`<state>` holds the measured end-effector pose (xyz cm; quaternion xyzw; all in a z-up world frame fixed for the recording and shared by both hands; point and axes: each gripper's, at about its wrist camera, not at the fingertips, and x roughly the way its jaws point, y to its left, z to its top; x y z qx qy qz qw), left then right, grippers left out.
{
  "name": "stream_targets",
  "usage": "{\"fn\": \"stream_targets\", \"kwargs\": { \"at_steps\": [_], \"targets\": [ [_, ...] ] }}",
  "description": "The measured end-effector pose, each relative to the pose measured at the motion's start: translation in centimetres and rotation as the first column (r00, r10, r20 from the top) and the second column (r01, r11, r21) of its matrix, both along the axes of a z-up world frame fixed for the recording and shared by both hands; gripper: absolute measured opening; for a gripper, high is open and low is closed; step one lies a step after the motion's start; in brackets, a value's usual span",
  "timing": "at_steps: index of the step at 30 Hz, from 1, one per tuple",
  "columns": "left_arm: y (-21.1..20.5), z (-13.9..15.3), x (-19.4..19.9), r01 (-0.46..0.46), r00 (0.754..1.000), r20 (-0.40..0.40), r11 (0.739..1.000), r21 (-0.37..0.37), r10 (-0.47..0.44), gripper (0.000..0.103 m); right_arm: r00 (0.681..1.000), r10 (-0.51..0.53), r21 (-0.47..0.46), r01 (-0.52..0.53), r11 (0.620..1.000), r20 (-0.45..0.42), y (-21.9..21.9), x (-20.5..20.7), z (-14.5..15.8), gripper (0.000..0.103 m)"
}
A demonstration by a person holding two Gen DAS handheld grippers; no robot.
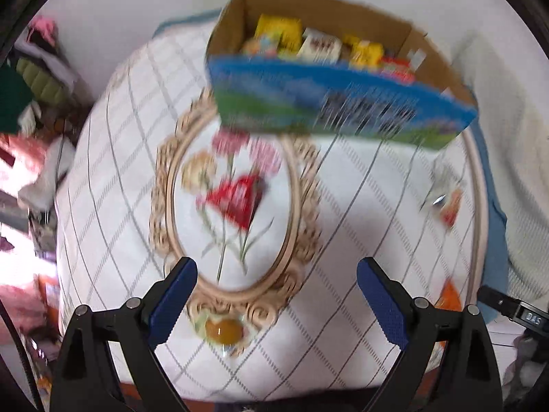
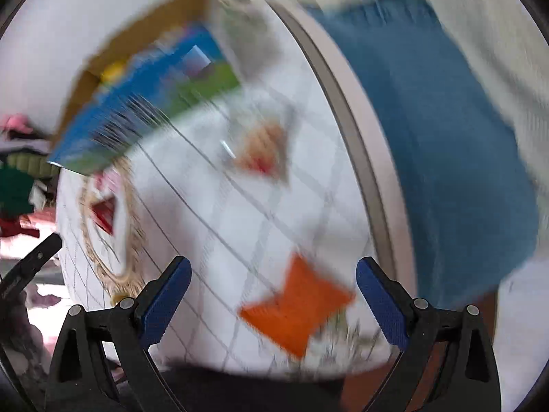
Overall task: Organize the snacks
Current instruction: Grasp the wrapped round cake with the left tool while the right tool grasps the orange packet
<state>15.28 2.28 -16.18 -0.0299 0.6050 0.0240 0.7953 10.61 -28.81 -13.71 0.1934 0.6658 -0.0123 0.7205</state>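
Left wrist view: left gripper [image 1: 277,276] is hovering with its blue-padded fingers spread wide and nothing between them. Ahead, a red snack packet [image 1: 236,199] is lying flat on the round table [image 1: 103,178], inside the oval floral print of the checked cloth, one corner pointing toward the far edge; blur is hiding its long axis. Beyond it, an open cardboard box [image 1: 329,103] with a blue-and-green printed front is sitting at the far edge, long side running left to right, yellow and white snack packs [image 1: 308,41] standing inside. A pale wrapped snack [image 1: 449,202] is lying to the right. Clutter is showing at the left; a white wall is rising behind.

Right wrist view (heavily blurred): right gripper [image 2: 273,276] is also spread and empty. An orange packet [image 2: 298,309] is lying just ahead of its fingers, tilted diagonally. A blue cloth [image 2: 446,137] is lying beyond the table's rim.
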Motion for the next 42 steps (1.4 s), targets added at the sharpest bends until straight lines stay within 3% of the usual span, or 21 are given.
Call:
{"fn": "stream_targets", "kwargs": {
  "at_steps": [4, 6, 8, 9, 13, 16, 20, 23, 27, 28, 29, 32, 35, 39, 42],
  "targets": [
    [2.9, -2.0, -0.9, -0.090, 0.993, -0.079, 0.995, -0.041, 0.087, 0.095, 0.984, -0.092, 0.090, 0.107, 0.990, -0.150, -1.0, -2.0, -5.7, 0.096],
    [4.3, -2.1, -1.3, -0.128, 0.989, -0.080, 0.991, -0.038, 0.125, 0.095, 0.973, -0.127, 0.122, 0.152, 0.981, -0.191, -1.0, -2.9, -8.1, 0.081],
    [6.2, -2.0, -1.8, -0.176, 0.981, -0.082, 0.984, -0.033, 0.173, 0.095, 0.970, -0.136, 0.120, 0.162, 0.979, -0.201, -0.5, -3.1, -9.6, 0.058],
    [6.9, -1.9, -2.0, -0.195, 0.978, -0.082, 0.980, -0.033, 0.192, 0.095, 0.973, -0.130, 0.132, 0.157, 0.979, -0.189, -0.1, -3.1, -9.8, 0.058],
    [9.5, -3.0, -2.7, -0.247, 0.962, -0.126, 0.969, -0.025, 0.242, 0.095, 0.995, 0.048, 0.094, -0.041, 0.995, -0.082, 4.4, -1.5, -8.7, 0.055],
    [10.3, -5.2, -3.2, -0.245, 0.952, -0.204, 0.968, -0.052, 0.230, 0.095, 0.981, 0.196, 0.048, -0.195, 0.980, -0.013, 8.6, -0.4, -7.9, 0.055],
    [10.5, -6.4, -3.0, -0.264, 0.948, -0.212, 0.958, -0.116, 0.235, 0.095, 0.949, 0.313, 0.016, -0.313, 0.949, 0.039, 13.2, 2.2, -7.7, 0.055],
    [9.3, -7.2, -1.8, -0.196, 0.959, -0.222, 0.977, -0.081, 0.174, 0.095, 0.932, 0.357, -0.007, -0.357, 0.934, 0.057, 15.8, 4.1, -7.7, 0.055],
    [8.9, -10.1, -2.6, -0.223, 0.930, -0.331, 0.963, -0.152, 0.163, 0.095, 0.918, 0.392, -0.031, -0.390, 0.920, 0.063, 17.4, 5.5, -7.7, 0.055],
    [9.0, -10.9, -3.3, -0.239, 0.922, -0.352, 0.952, -0.192, 0.161, 0.087, 0.915, 0.399, -0.039, -0.397, 0.917, 0.062, 17.7, 5.6, -7.8, 0.055],
    [9.1, -11.3, -3.8, -0.254, 0.916, -0.367, 0.944, -0.211, 0.164, 0.073, 0.913, 0.404, -0.044, -0.402, 0.915, 0.061, 17.9, 5.8, -7.7, 0.055],
    [9.1, -12.9, -5.2, -0.276, 0.894, -0.421, 0.930, -0.243, 0.155, 0.052, 0.911, 0.408, -0.048, -0.406, 0.913, 0.063, 18.0, 5.9, -7.9, 0.055],
    [9.0, -13.8, -5.6, -0.284, 0.887, -0.435, 0.927, -0.245, 0.157, 0.052, 0.916, 0.398, -0.037, -0.396, 0.917, 0.056, 18.2, 5.8, -8.4, 0.055],
    [8.8, -14.4, -4.9, -0.290, 0.897, -0.404, 0.930, -0.227, 0.180, 0.046, 0.916, 0.399, -0.046, -0.397, 0.917, 0.054, 18.3, 5.9, -8.9, 0.055],
    [7.4, -13.8, -3.6, -0.235, 0.922, -0.360, 0.944, -0.233, 0.141, 0.042, 0.910, 0.410, -0.051, -0.407, 0.912, 0.058, 18.1, 5.7, -8.9, 0.053]
  ]
}}
